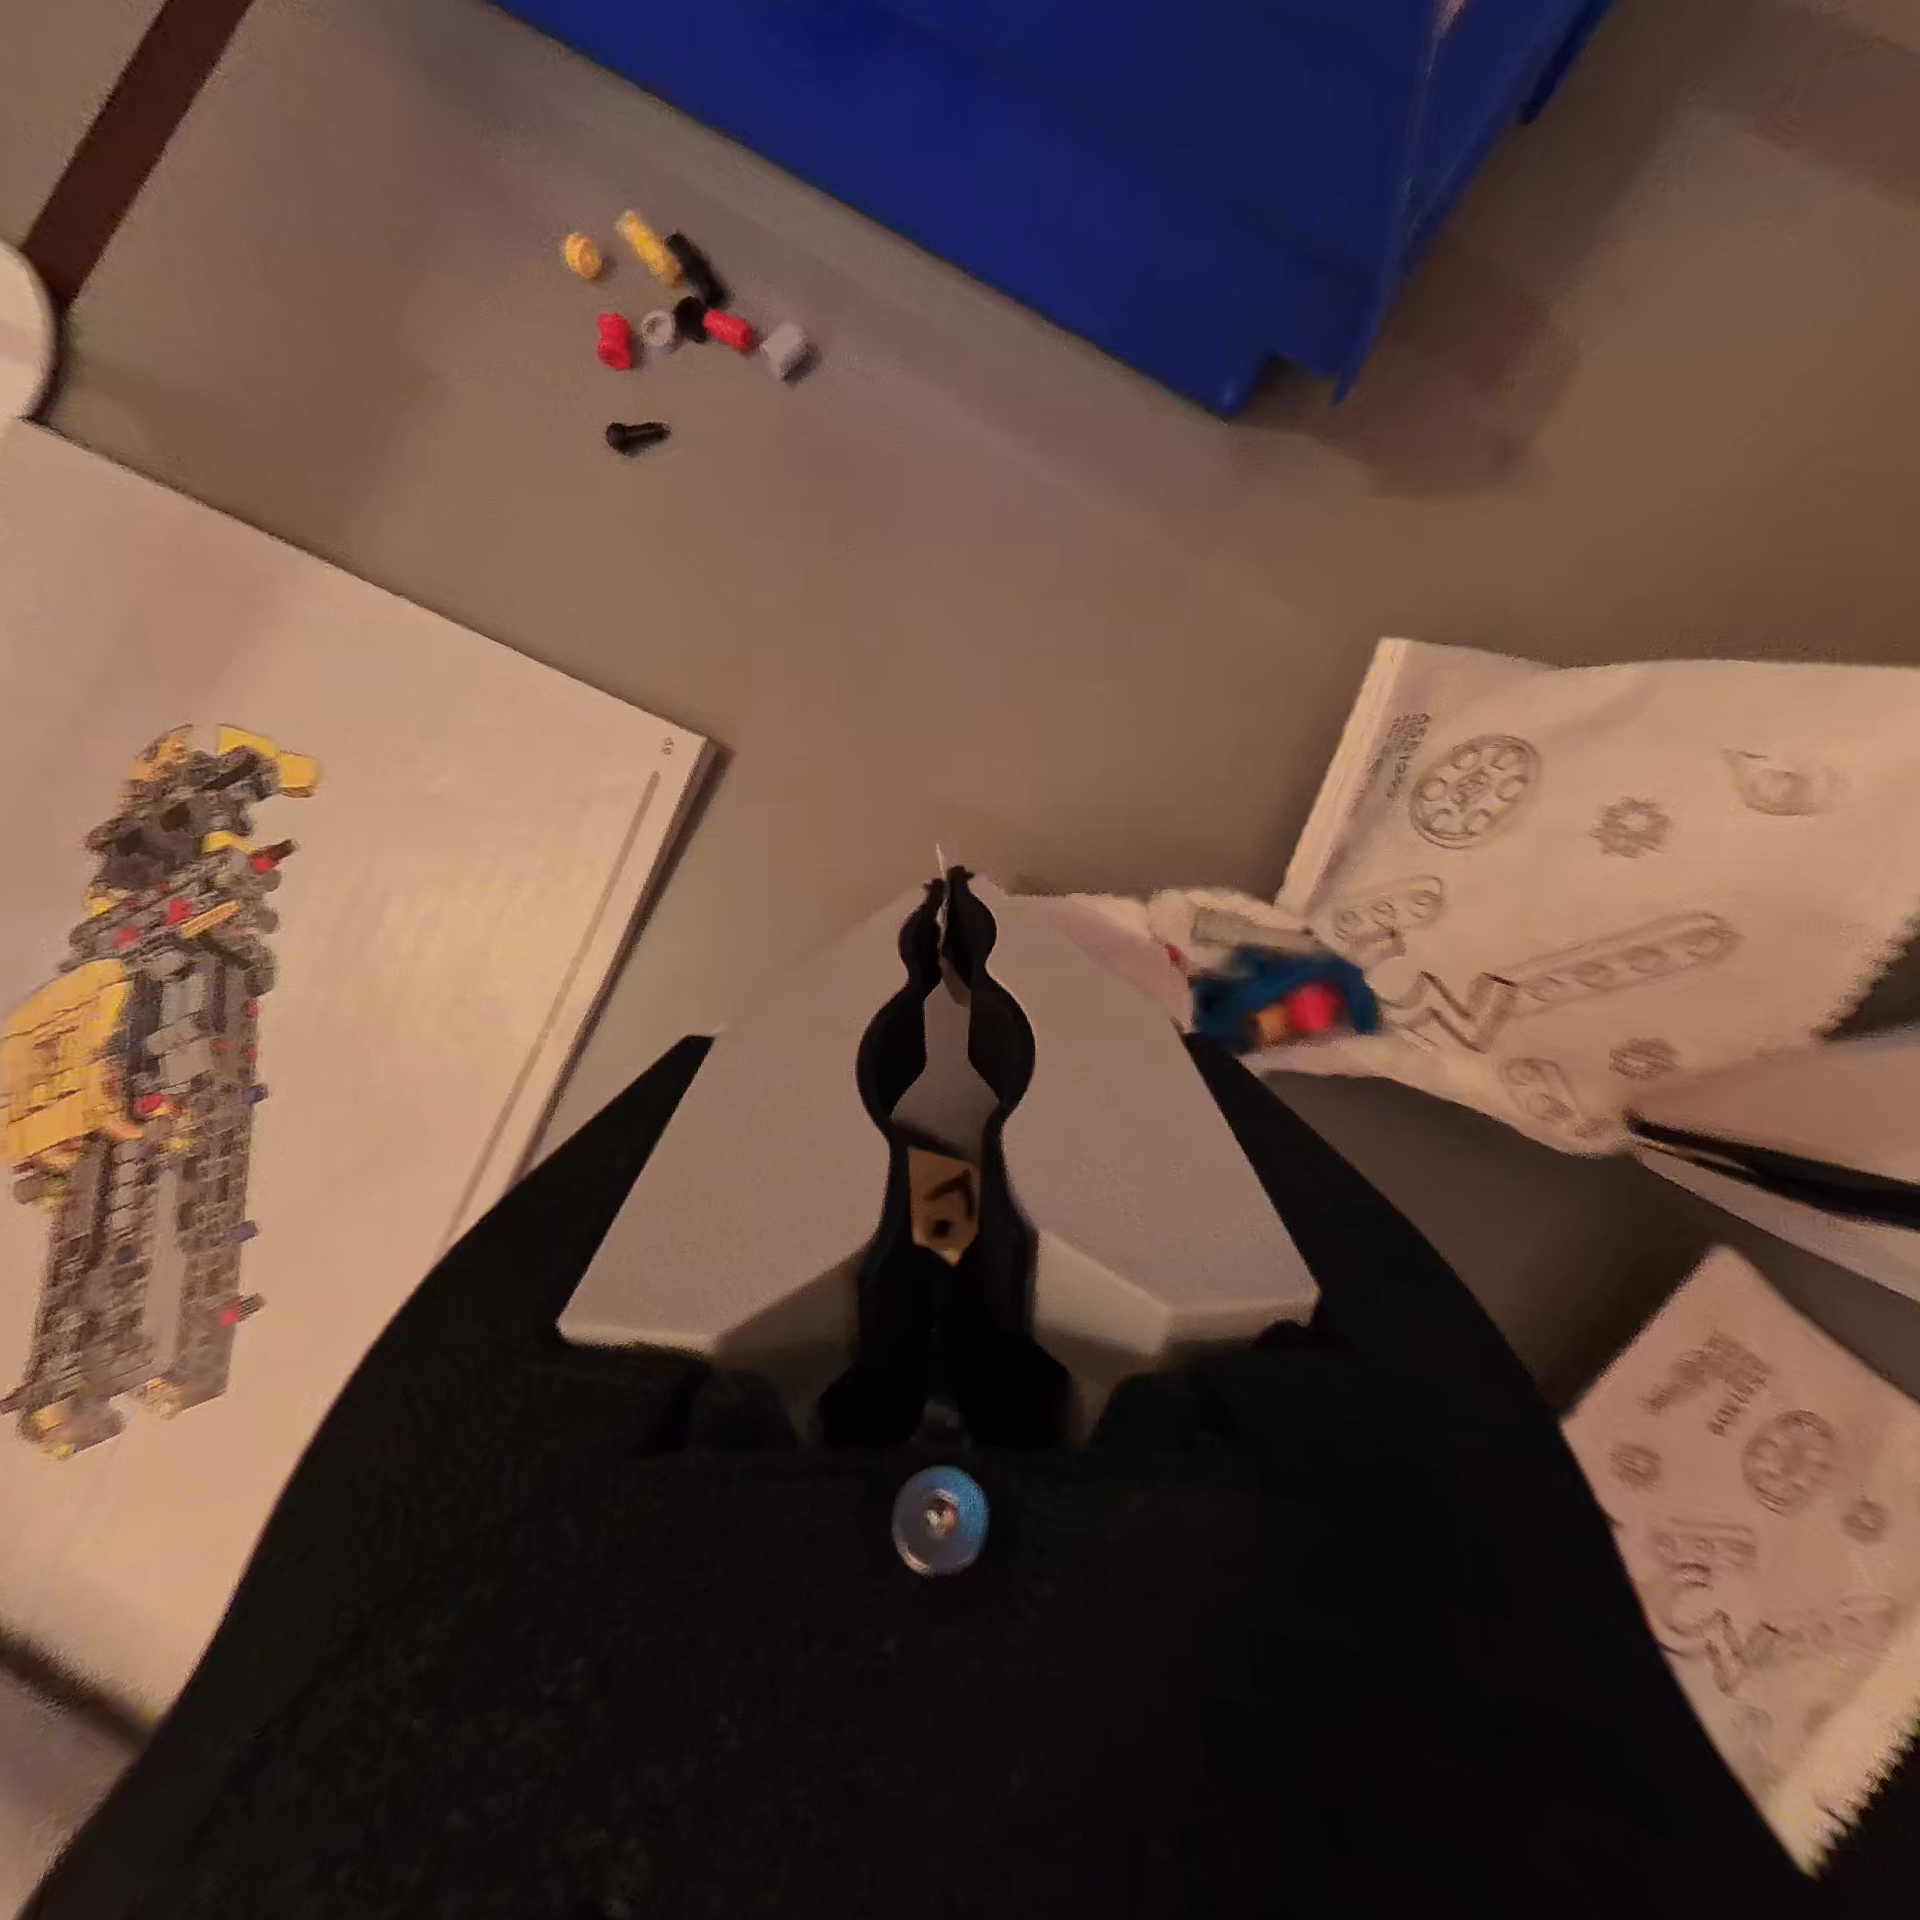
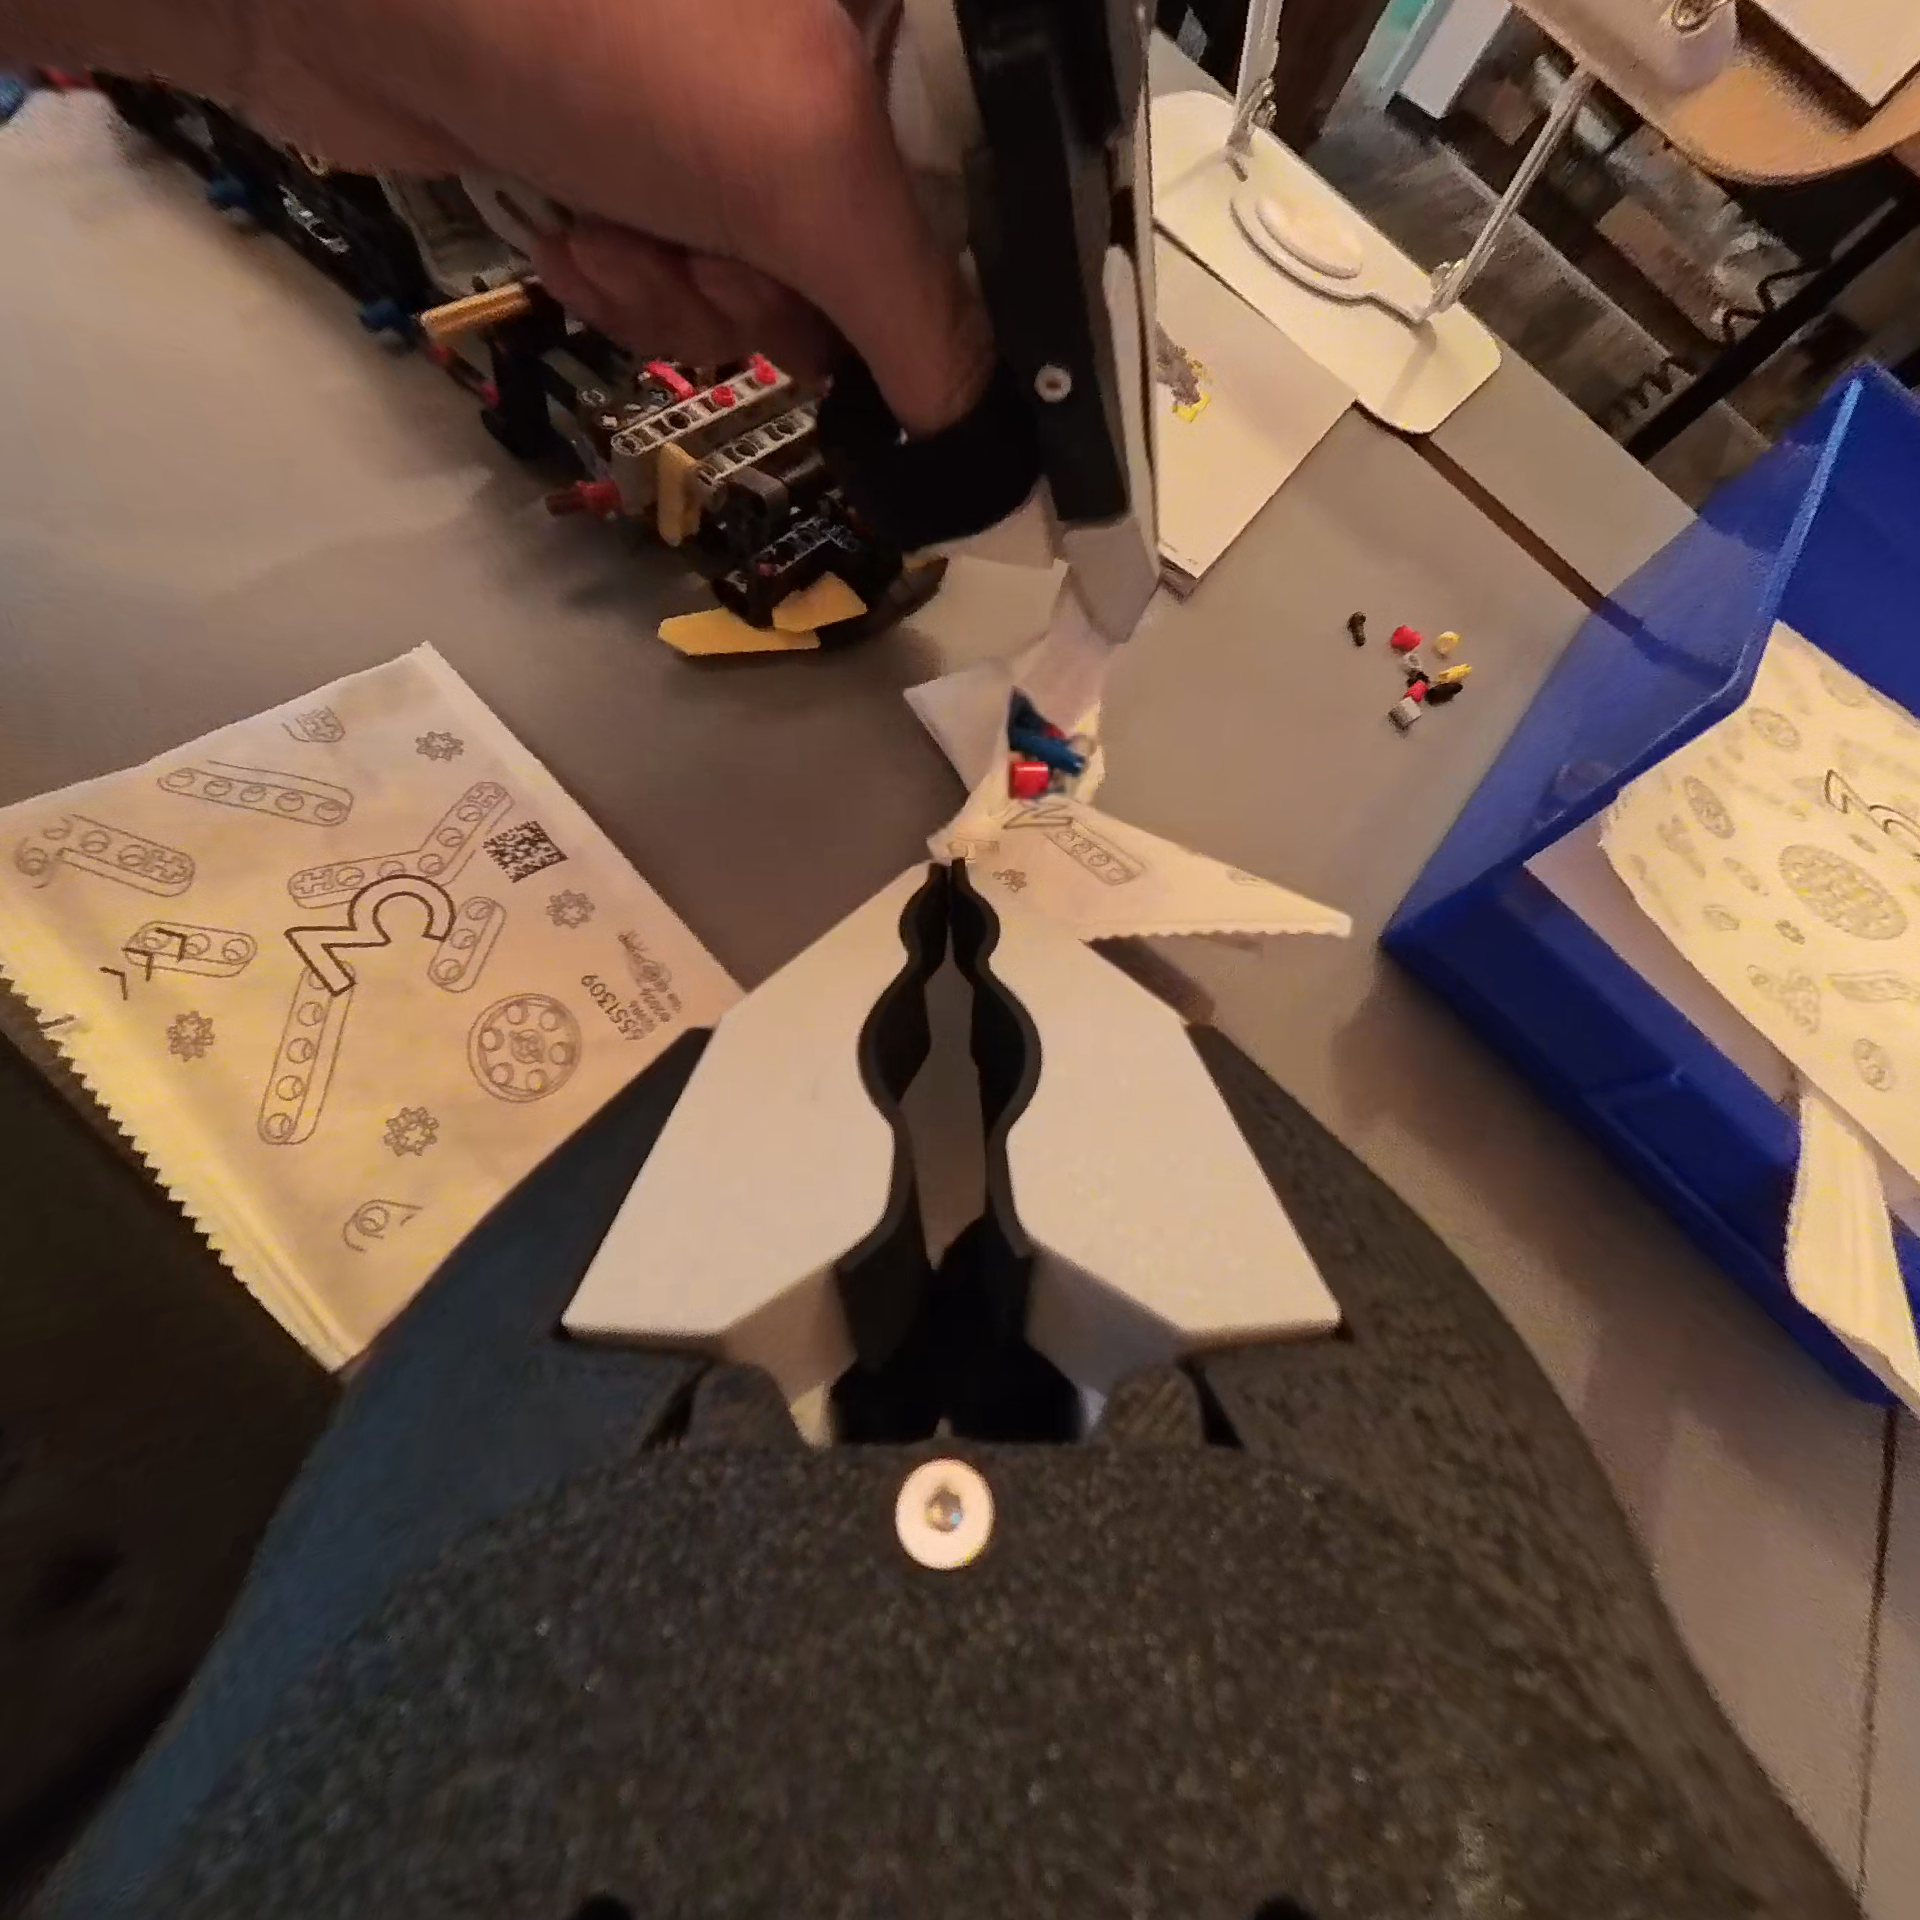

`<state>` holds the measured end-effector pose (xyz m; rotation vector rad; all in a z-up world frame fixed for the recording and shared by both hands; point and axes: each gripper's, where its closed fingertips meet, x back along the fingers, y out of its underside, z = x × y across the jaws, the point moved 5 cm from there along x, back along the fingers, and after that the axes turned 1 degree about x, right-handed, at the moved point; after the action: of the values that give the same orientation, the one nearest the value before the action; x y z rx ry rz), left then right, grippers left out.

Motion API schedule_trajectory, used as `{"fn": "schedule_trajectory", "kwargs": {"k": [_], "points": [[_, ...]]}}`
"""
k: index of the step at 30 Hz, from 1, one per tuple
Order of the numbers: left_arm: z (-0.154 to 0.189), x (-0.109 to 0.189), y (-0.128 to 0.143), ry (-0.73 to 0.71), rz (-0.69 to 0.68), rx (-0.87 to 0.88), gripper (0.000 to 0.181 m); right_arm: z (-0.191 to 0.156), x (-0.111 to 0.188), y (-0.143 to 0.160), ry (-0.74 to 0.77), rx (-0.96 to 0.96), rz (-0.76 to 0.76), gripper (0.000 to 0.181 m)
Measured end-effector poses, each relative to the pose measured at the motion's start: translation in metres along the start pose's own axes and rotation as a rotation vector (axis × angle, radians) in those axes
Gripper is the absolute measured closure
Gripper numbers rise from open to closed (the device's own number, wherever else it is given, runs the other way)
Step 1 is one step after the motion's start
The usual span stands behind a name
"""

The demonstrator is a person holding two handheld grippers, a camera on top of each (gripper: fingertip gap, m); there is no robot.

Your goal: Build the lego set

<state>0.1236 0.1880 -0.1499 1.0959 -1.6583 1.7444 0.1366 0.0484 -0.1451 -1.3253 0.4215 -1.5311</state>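
Both grippers clamp one torn paper bag [image 2: 1049, 831] above the bench [image 2: 1247, 748] — left gripper [image 1: 948, 894] and right gripper [image 2: 951, 868] fingers pinched on its edges. Blue and red lego pieces [image 2: 1034, 753] sit inside. Blue bin [image 2: 1558, 935] holds more paper bags [image 2: 1787, 883]; loose pieces [image 2: 1418, 670] beside it.

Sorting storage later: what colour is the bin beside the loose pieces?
Solid blue bin; the right wrist view shows it best.

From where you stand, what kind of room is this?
Probably a workshop or lab bench set up for Lego building: a grey table with a half-built Technic model, printed paper parts bags, a blue storage bin, and shelving behind.
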Motion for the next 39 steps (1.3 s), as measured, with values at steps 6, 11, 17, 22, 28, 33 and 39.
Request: {"fn": "schedule_trajectory", "kwargs": {"k": [6,11,17,22,28,33,39], "points": [[-0.007,0.001,-0.001,-0.024,0.000,-0.017,0.181,-0.001,0.000,0.003,-0.024,-0.039,0.009,0.181],[0.001,-0.001,0.004,-0.063,-0.016,-0.084,0.181,0.011,-0.007,-0.004,-0.069,-0.110,0.001,0.181],[0.002,0.028,0.000,0.002,0.095,-0.049,0.180,0.032,-0.003,-0.013,-0.216,-0.414,0.072,0.181],[0.008,0.045,0.004,0.102,0.178,-0.003,0.169,0.032,-0.005,-0.018,-0.257,-0.459,0.086,0.181],[-0.001,0.050,0.011,0.163,0.195,0.071,0.181,0.017,0.003,-0.021,-0.236,-0.324,0.044,0.181],[-0.014,0.057,0.014,0.263,0.237,0.252,0.181,0.008,0.013,-0.010,-0.223,-0.418,0.063,0.181],[-0.013,0.050,0.017,0.178,0.154,0.188,0.181,0.001,0.013,-0.006,-0.229,-0.452,0.061,0.181]]}}
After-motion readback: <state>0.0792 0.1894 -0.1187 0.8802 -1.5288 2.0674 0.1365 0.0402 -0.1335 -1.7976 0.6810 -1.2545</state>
